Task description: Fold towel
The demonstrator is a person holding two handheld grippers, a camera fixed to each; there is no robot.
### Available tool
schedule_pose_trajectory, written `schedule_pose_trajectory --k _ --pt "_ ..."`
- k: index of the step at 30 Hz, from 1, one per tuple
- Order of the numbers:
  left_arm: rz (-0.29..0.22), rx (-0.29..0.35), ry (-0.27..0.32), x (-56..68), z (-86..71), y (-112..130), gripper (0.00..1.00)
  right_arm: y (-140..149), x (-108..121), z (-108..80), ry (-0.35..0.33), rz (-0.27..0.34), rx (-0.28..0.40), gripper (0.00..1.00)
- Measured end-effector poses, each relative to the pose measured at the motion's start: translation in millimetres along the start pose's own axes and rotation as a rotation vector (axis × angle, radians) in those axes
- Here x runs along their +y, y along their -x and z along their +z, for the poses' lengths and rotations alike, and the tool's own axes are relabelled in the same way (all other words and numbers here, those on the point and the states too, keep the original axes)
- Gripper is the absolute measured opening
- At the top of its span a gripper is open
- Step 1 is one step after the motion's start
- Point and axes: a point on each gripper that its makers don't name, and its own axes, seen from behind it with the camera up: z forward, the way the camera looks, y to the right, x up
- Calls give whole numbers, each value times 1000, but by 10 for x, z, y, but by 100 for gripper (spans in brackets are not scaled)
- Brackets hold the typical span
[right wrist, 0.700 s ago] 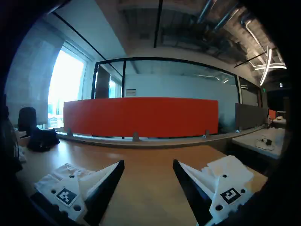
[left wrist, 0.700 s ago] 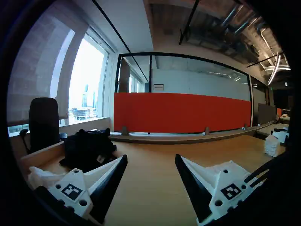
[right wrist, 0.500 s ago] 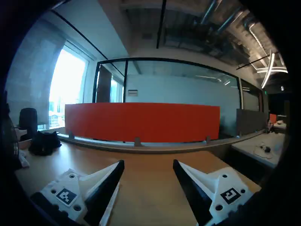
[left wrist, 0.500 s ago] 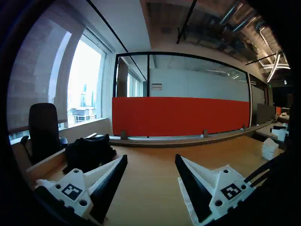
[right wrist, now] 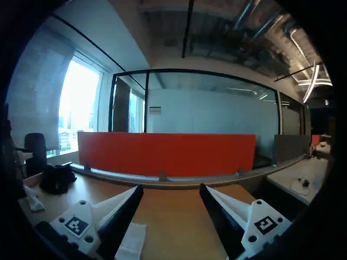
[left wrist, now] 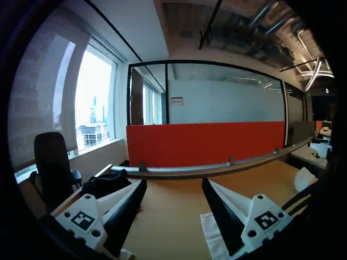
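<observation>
Okay, we see left gripper (left wrist: 173,180) and right gripper (right wrist: 170,186) both wide apart, empty, held low over the flat white cloth towel (left wrist: 209,229) on the tan wooden desk (left wrist: 169,225), probably to pinch its barely-visible edge.

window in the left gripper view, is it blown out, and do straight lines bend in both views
Left gripper view: the window is mostly washed out, with the buildings outside faint; the glass wall's black frame bows upward. Right gripper view: the window is whiter, and the frame arcs too.
</observation>
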Motion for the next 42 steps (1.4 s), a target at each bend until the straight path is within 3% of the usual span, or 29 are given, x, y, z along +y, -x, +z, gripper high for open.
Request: schedule_pose_trajectory --k 11,18,25,32,42 --pt "13 -4 21 14 -50 -214 94 -174 -52 -114 -13 -10 -17 100" --pt "53 -27 65 69 -18 -222 94 -256 -91 -106 -40 -35 -30 100" --pt "101 -64 158 214 9 -196 93 -149 -213 -83 -135 -96 -79 100" --pt "126 -134 301 451 -2 -20 94 -28 -494 -170 -286 -160 -140 100" --pt "151 -200 410 643 -29 206 94 232 -694 -266 -414 -219 -231 100"
